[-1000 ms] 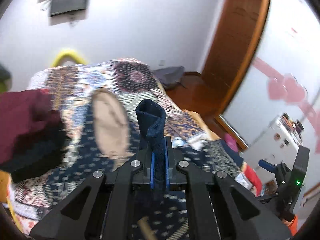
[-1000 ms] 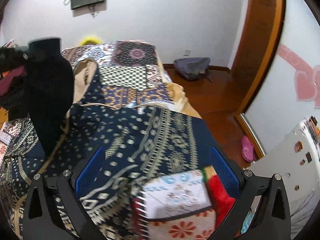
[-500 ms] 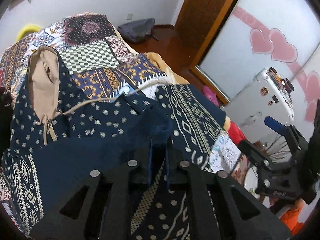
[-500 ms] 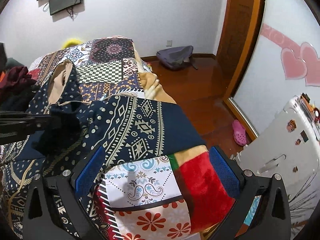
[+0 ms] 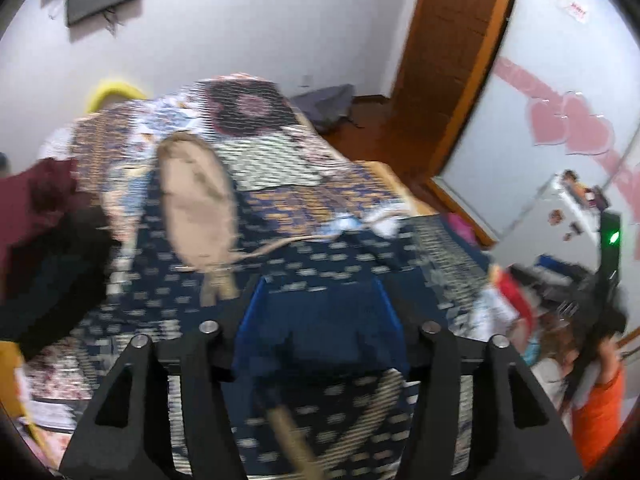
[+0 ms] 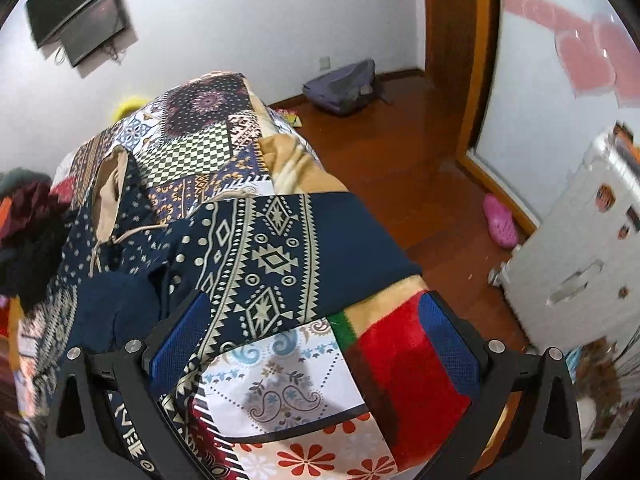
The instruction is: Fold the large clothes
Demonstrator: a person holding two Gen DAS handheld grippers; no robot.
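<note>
A navy hooded garment with pale patterns (image 6: 256, 248) lies spread on the patchwork bed (image 6: 200, 148), its tan-lined hood (image 5: 196, 204) toward the far end. A plain navy part (image 6: 116, 312) is folded over its left side. In the blurred left wrist view my left gripper (image 5: 320, 304) is open just above the navy cloth (image 5: 320, 332), with nothing between its blue pads. My right gripper (image 6: 316, 344) is open and empty over the bed's near corner, above the garment's edge and a red patch (image 6: 400, 356).
A dark red and black clothes pile (image 6: 28, 232) lies at the bed's left. A grey backpack (image 6: 344, 88) lies on the wooden floor by the far wall. A pink slipper (image 6: 500, 224) and a white cabinet (image 6: 580, 248) stand to the right. A wooden door frame (image 6: 464, 52) is behind.
My left gripper was shut on a navy fold, carried it down across the garment, and has now opened and let it go. My right gripper stayed open and shifted little.
</note>
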